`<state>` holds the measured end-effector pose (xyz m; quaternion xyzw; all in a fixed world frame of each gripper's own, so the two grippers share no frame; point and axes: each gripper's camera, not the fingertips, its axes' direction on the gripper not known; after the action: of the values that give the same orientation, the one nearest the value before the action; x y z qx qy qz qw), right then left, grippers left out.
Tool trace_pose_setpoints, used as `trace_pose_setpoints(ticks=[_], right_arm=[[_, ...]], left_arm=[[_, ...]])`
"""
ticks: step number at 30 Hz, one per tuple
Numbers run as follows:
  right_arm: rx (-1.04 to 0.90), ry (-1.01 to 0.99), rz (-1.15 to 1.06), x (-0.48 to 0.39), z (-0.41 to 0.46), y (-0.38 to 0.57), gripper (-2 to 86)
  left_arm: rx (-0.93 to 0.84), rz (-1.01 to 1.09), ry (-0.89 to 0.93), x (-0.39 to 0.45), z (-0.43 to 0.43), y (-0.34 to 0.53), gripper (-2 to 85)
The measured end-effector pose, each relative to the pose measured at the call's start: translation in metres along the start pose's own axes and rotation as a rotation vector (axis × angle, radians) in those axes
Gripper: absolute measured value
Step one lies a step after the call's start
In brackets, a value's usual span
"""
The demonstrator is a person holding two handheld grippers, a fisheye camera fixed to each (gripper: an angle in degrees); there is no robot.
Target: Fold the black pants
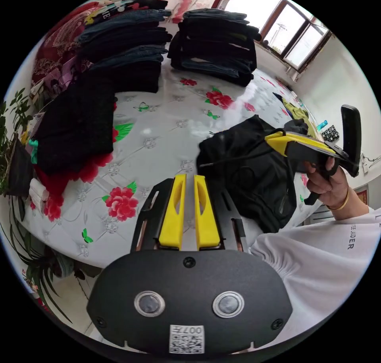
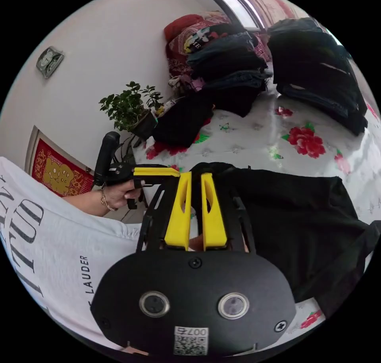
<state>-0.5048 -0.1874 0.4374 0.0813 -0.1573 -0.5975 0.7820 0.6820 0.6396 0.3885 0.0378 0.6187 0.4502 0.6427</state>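
Right gripper [image 1: 278, 139] clamps the black pants [image 1: 254, 172]; left gripper [image 1: 189, 180], narrow, holds nothing.

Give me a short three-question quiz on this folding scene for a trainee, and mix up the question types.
1. True or false: the crumpled black pants hang from a chair.
2. What is stacked at the far side of the glossy white floral tablecloth? A: folded dark clothes. B: plates. C: books.
3. Fill in: the gripper whose tip is at the pants is the ___ one.
Key: 1 false, they lie on the tablecloth; 2 A; 3 right, the right gripper.
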Motion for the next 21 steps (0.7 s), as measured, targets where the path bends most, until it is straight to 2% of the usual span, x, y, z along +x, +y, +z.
trace_pose_setpoints(ticks=[4,6,11,13,15,17,19,21], right_arm=[[0.038,0.138,0.102,0.017,-0.026,0.032,5.9],[0.072,0.25,0.287,0.051,-0.054,0.08,7.1],[0.117,0.385,0.657,0.096,-0.106,0.183,8.7],[0.109,0.393,0.717,0.1,-0.109,0.203,9.0],[0.111,0.406,0.755,0.103,-0.108,0.212,9.3],[0.136,0.4,0.778,0.108,-0.111,0.21,9.4],[0.167,0.403,0.794,0.116,-0.119,0.206,9.5],[0.215,0.436,0.814,0.131,-0.141,0.199,9.6]], left_arm=[[0.021,0.096,-0.09,-0.009,-0.033,0.004,4.9],[0.017,0.214,-0.091,0.011,-0.038,0.0,5.5],[-0.046,0.626,0.116,0.113,-0.021,-0.009,8.8],[-0.156,0.803,0.27,0.175,0.0,-0.015,11.7],[-0.253,0.913,0.339,0.219,0.021,-0.017,12.5],[-0.396,1.032,0.254,0.257,0.055,-0.013,10.7],[-0.345,1.233,0.228,0.278,0.056,-0.007,2.5],[-0.365,1.167,0.226,0.275,0.051,-0.022,1.1]])
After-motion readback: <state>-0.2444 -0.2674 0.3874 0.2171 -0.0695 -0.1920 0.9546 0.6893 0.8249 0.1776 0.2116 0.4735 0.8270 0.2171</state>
